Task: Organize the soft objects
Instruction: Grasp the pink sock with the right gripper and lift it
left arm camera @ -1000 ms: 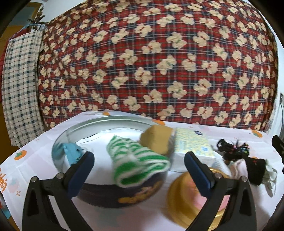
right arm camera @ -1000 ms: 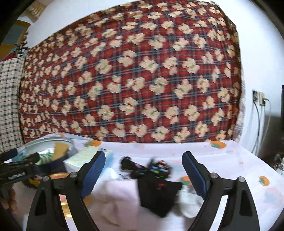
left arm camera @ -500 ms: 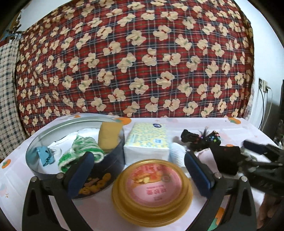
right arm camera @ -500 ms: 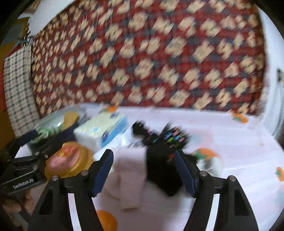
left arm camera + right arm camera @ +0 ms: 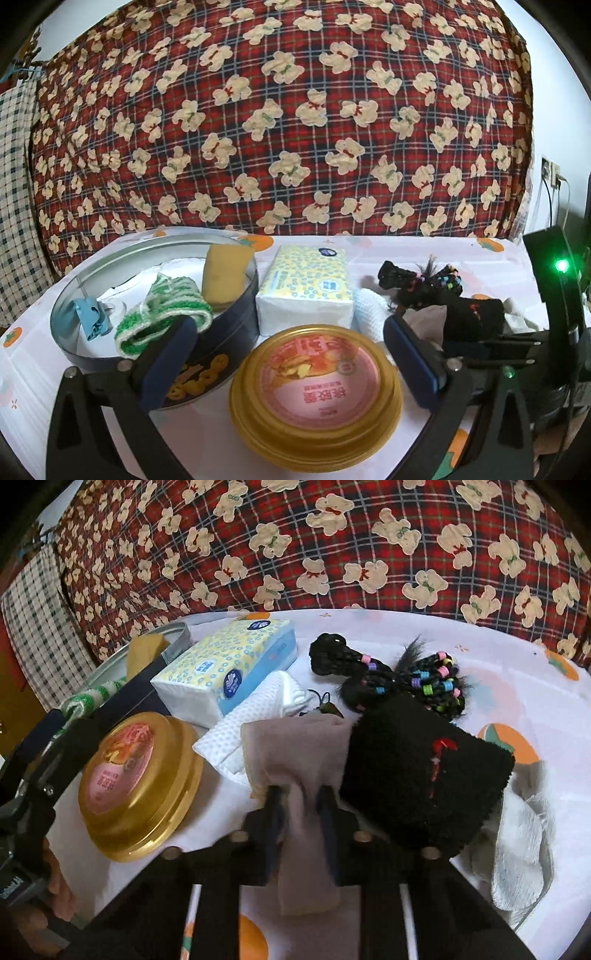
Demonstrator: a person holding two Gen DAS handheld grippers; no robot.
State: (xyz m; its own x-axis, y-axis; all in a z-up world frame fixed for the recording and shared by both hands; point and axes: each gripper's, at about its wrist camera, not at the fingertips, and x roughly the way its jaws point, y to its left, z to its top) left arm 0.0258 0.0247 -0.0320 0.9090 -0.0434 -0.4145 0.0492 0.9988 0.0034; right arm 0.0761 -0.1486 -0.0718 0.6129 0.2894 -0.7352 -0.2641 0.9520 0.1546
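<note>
My right gripper [image 5: 300, 794] is shut on a taupe cloth [image 5: 295, 753] lying on the table, beside a black wristband [image 5: 424, 771] and a white cloth [image 5: 243, 720]. A black braided hairpiece with coloured beads [image 5: 399, 675] lies behind them. My left gripper [image 5: 288, 354] is open and empty, above a gold lidded tub [image 5: 314, 395]. A round tin [image 5: 155, 295] at the left holds a green-and-white knit piece [image 5: 162, 314], a yellow sponge [image 5: 225, 273] and a blue item [image 5: 90, 314].
A tissue pack [image 5: 306, 288] stands between the tin and the cloths. A grey-white sock [image 5: 521, 845] lies right of the wristband. A red bear-print blanket [image 5: 280, 110] hangs behind the table. The right gripper's body [image 5: 517, 350] shows at the right of the left wrist view.
My right gripper has dropped down and closed on the taupe cloth. My left gripper has pulled back from the tin and swung right, over the gold tub.
</note>
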